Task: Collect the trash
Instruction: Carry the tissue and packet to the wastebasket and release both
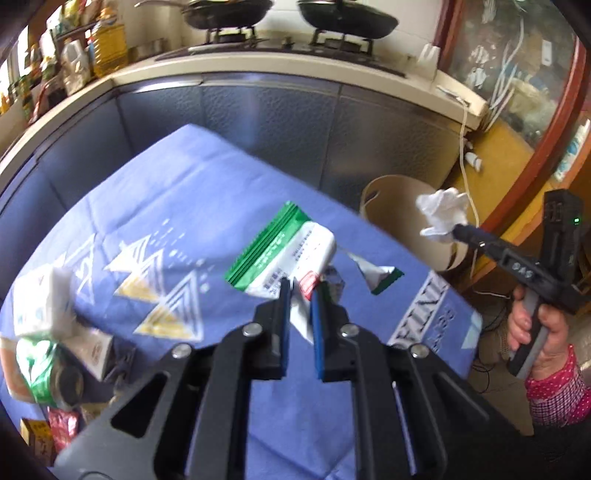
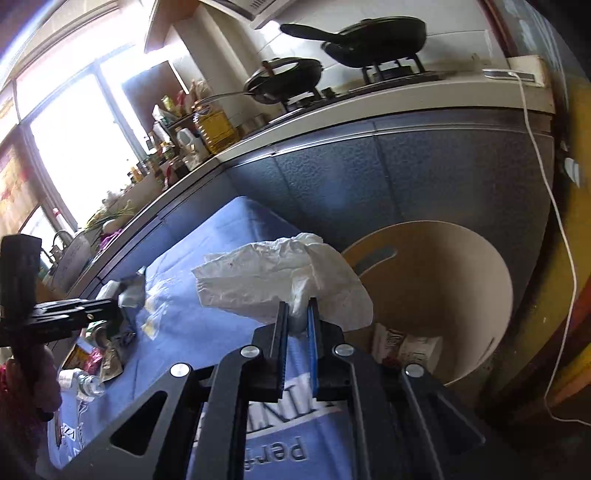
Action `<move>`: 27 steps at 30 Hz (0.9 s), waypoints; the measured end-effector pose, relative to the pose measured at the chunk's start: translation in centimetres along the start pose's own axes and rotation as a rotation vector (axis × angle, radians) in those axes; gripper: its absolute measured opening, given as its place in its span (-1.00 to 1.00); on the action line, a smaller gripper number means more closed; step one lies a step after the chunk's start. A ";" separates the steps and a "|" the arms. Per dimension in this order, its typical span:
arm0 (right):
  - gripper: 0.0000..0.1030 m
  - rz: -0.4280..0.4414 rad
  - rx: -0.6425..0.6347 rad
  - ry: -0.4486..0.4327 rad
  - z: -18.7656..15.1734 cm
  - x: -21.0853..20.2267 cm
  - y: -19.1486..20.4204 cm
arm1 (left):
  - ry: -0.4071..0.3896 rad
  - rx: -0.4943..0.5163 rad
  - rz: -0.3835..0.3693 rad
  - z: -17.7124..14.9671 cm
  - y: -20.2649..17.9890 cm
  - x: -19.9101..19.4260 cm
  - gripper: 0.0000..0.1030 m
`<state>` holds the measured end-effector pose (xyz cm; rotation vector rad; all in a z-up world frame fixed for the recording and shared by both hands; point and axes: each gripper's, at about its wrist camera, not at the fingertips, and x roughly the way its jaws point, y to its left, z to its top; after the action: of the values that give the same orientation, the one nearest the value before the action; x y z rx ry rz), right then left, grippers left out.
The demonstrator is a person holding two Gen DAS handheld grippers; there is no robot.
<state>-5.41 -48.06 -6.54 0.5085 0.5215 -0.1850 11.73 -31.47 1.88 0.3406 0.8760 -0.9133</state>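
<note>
White crumpled tissue (image 2: 284, 280) is pinched in the right tool (image 2: 295, 317), held in the air beside the rim of one beige bin (image 2: 480, 295). One green-and-white foil packet (image 1: 280, 254) is clamped in the left tool (image 1: 301, 295) above the blue-clothed counter (image 1: 166, 192), its long axis running diagonally, green sealed end pointing up-left. Two pans (image 1: 229, 11) sit on the stove.

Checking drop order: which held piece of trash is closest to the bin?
The white tissue in the right gripper, beside the bin; the green-and-white packet hangs over the table.
</note>
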 end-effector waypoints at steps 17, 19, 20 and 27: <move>0.09 -0.144 0.083 0.142 -0.7 4.9 -8.2 | 0.174 0.018 -0.211 7.5 -11.4 17.0 -0.02; 0.09 -0.143 0.090 0.118 -0.7 4.2 -8.1 | 0.182 0.004 -0.233 7.3 -11.1 17.1 -0.02; 0.09 -0.147 0.105 0.095 -0.5 3.7 -8.2 | 0.185 0.001 -0.233 7.2 -11.0 17.0 -0.02; 0.09 -0.135 0.186 -0.054 0.5 -0.2 -7.3 | 0.062 -0.037 -0.249 6.8 -9.7 11.4 -0.02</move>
<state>-7.52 -54.62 -9.07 0.6484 0.4884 -0.3776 10.94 -47.45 -1.87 0.2312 1.0060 -1.1190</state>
